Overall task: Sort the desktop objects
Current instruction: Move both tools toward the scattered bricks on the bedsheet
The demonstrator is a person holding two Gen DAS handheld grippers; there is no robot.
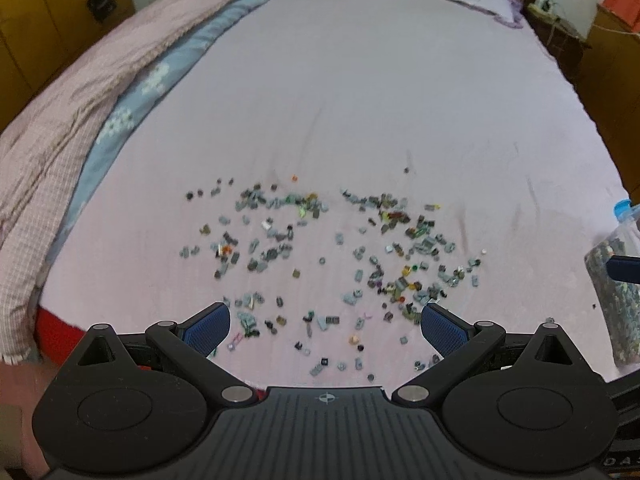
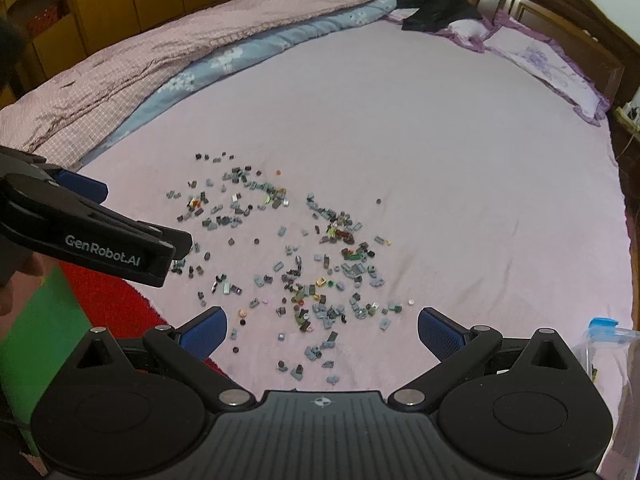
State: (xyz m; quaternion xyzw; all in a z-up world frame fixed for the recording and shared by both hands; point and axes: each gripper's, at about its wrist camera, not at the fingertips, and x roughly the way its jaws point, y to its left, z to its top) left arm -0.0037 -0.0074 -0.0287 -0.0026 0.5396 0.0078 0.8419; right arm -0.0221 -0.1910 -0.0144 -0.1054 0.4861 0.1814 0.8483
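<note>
My left tool (image 1: 324, 320) and right tool (image 2: 322, 326) both hang wide open over the bed (image 1: 360, 100), holding nothing. Just ahead of their fingers, the small bricks (image 1: 320, 248) lie scattered on the pink sheet: mostly grey, some green, orange, yellow.

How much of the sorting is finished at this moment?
Done: a clear bag at the right already holds many small pieces. In hand: nothing; the left gripper and right gripper both have open, empty jaws above the bed. Left: most of it; many small bricks lie scattered on the sheet.
</note>
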